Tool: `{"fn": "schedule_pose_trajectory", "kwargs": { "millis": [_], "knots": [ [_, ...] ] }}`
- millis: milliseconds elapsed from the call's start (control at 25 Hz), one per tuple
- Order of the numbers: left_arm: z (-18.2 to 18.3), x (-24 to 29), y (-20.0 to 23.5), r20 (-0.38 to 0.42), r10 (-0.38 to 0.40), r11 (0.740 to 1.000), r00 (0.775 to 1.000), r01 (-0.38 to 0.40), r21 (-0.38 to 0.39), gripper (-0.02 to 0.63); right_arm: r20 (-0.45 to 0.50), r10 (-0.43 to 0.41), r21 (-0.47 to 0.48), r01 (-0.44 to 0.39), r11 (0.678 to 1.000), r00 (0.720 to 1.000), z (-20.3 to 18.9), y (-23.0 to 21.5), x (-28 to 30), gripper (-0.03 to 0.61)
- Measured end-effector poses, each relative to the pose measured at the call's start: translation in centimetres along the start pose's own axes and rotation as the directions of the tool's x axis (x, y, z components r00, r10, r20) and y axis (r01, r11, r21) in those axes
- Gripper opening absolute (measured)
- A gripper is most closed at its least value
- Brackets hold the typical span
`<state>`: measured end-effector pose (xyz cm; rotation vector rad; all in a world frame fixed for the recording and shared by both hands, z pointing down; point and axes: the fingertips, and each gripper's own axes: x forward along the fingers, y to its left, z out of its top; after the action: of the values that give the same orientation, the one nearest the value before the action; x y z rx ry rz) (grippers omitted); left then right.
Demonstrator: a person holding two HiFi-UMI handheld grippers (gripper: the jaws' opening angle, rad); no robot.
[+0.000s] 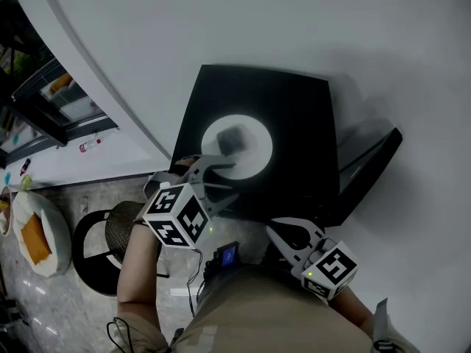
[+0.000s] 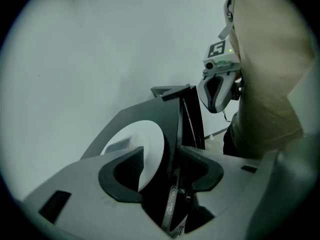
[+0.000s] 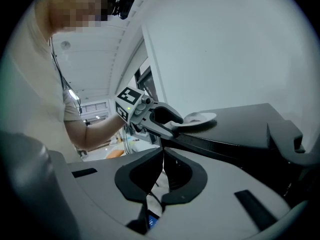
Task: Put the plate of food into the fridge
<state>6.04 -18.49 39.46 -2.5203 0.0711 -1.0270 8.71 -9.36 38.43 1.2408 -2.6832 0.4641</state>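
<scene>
**Plate on the fridge top, left gripper at its rim**

Closest to me, the right gripper [image 1: 280, 230] hangs clenched on nothing, just off the near corner of the black fridge [image 1: 302, 123]. A small device with a blue screen [image 1: 227, 255] sits at the operator's waist between the two tools.

A little further out, my left gripper [image 1: 228, 176] has its jaws parted around the near rim of the white plate [image 1: 254, 149]. I see a gap beside the rim, so I read it as released. The plate lies flat on the fridge's top, with a grey lump of food [image 1: 234, 140] on it.

The fridge door [image 1: 372, 168] stands ajar on the right. The fridge backs onto a plain white wall [image 1: 257, 20].

To the left, on pale speckled floor [image 1: 66, 307], stands a round black stool [image 1: 99, 252]. Beyond it is a white bowl-like thing holding something orange [image 1: 33, 237], then a dark-framed glass unit [image 1: 51, 101].
</scene>
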Motion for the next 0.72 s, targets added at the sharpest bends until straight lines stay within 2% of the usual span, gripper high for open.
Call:
{"fn": "schedule_pose_trajectory", "kwargs": {
  "millis": [400, 720],
  "knots": [
    [0.1, 0.1, -0.1, 0.003, 0.041, 0.999, 0.999, -0.041, 0.017, 0.211, -0.019, -0.002, 0.004, 0.002, 1.000, 1.000, -0.2, 0.0, 0.0, 0.021],
    [0.1, -0.8, -0.4, 0.030, 0.063, 0.998, 0.998, -0.063, -0.004, 0.152, -0.007, 0.002, 0.038, -0.001, 0.999, 1.000, -0.1, -0.1, 0.2, 0.021]
  ]
}}
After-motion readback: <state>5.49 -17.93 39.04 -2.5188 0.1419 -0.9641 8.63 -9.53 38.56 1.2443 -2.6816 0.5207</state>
